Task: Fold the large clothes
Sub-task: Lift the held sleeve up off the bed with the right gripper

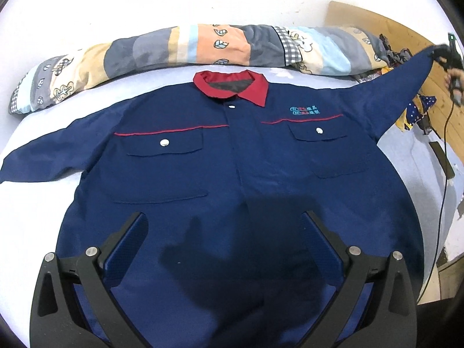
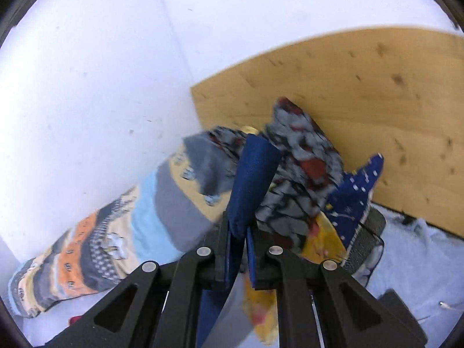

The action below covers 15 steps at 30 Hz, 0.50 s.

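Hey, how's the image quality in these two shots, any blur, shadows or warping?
Left wrist view: sharp, with fisheye bending at the edges; a dark shadow falls on the navy jacket between the open left gripper fingers. Right wrist view: motion-blurred, especially the patterned clothes pile; the sleeve cuff held in the right gripper is clearer; white wall washed out.

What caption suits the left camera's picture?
Open left gripper hovers over a navy jacket while the right gripper holds its sleeve cuff.

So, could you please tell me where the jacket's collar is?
In the left wrist view, the red collar sits upper centre, just below the rolled quilt.
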Tool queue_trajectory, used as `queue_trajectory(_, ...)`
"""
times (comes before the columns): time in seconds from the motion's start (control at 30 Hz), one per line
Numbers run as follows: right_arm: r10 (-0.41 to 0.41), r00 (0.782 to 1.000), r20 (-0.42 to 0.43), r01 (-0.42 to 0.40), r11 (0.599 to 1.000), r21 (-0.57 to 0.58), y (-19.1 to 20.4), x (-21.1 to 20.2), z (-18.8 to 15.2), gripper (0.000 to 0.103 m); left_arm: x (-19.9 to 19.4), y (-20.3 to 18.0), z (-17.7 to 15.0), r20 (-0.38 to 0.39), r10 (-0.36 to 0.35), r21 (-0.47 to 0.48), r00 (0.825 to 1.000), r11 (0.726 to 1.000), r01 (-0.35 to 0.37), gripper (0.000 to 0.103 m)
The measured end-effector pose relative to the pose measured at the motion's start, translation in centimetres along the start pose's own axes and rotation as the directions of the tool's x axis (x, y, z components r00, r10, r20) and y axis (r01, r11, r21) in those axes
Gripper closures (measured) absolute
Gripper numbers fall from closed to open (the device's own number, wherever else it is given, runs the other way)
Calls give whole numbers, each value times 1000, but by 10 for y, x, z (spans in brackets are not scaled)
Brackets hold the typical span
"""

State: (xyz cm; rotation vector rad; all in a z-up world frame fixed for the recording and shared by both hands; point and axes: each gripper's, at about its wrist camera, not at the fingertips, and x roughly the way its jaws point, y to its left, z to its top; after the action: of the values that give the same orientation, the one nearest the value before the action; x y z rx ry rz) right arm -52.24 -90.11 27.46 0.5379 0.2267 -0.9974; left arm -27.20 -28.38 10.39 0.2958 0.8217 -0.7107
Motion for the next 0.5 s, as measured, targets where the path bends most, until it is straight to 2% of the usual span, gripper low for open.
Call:
queue_trajectory(0.3, 131, 991, 8, -129, 987, -97, 102, -63, 9, 94, -16, 14, 2, 45, 14, -6, 999, 1000, -13, 0)
queue_trajectory(0.5, 247, 969, -16, -246, 952, -185, 193, -109, -8, 94, -33, 31, 1, 82, 21, -23, 996, 1000, -19, 0)
